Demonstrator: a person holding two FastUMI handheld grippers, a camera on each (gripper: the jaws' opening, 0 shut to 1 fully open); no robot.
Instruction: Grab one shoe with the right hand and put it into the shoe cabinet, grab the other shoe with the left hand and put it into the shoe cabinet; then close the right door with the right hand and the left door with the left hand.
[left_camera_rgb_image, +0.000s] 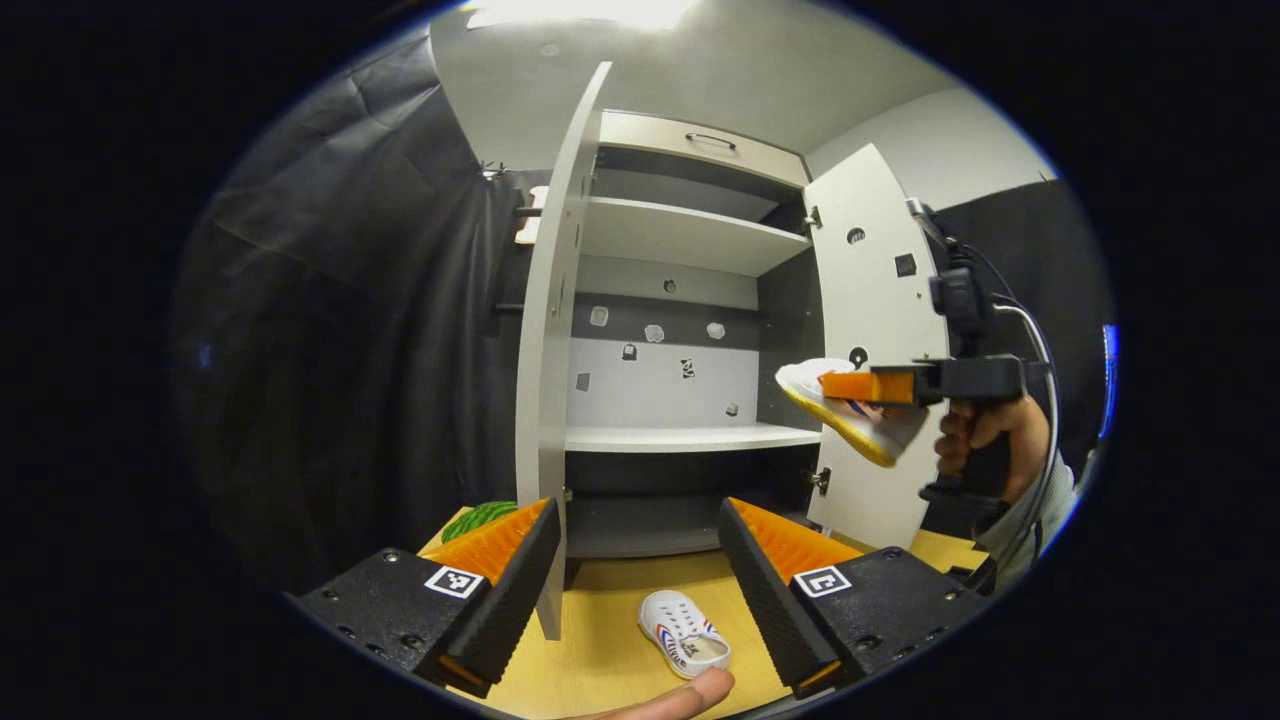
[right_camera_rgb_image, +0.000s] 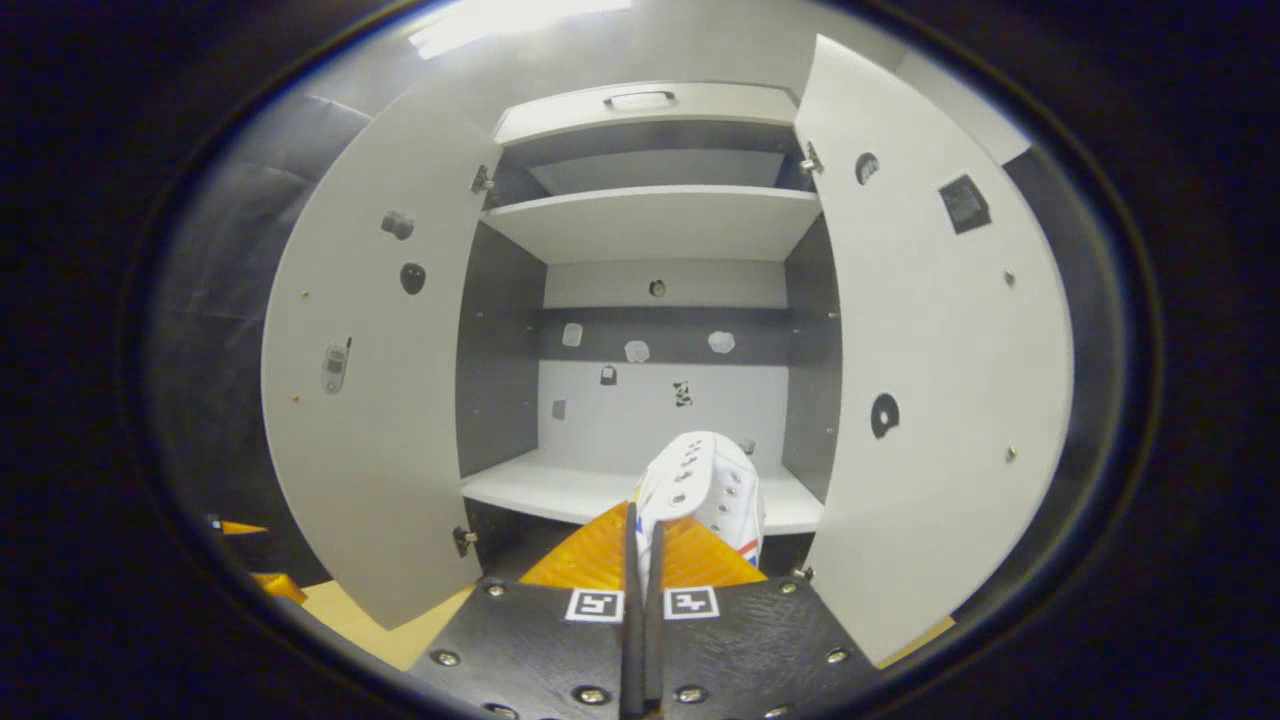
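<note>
Right gripper (right_camera_rgb_image: 641, 560) was clamped on a white shoe (right_camera_rgb_image: 700, 485), fingers nearly together on its rim, shoe at lower centre of the right gripper view, toe pointing toward the cabinet's lower shelf (right_camera_rgb_image: 560, 487). In the left gripper view the same gripper sat at right of frame, held by a hand (left_camera_rgb_image: 985, 430), with the shoe in the air in front of the right door (left_camera_rgb_image: 870, 330).

Left gripper (left_camera_rgb_image: 635, 560) was spread wide, holding nothing. The second shoe (left_camera_rgb_image: 685, 632), white with striped trim, lay on the wooden tabletop (left_camera_rgb_image: 600, 620) at bottom centre, between the fingers in frame but not touched by them. A fingertip (left_camera_rgb_image: 690, 695) showed at the bottom edge.

Shoe cabinet (right_camera_rgb_image: 655, 225) stood with both doors open; left door (left_camera_rgb_image: 555, 340) edge-on at centre left.
</note>
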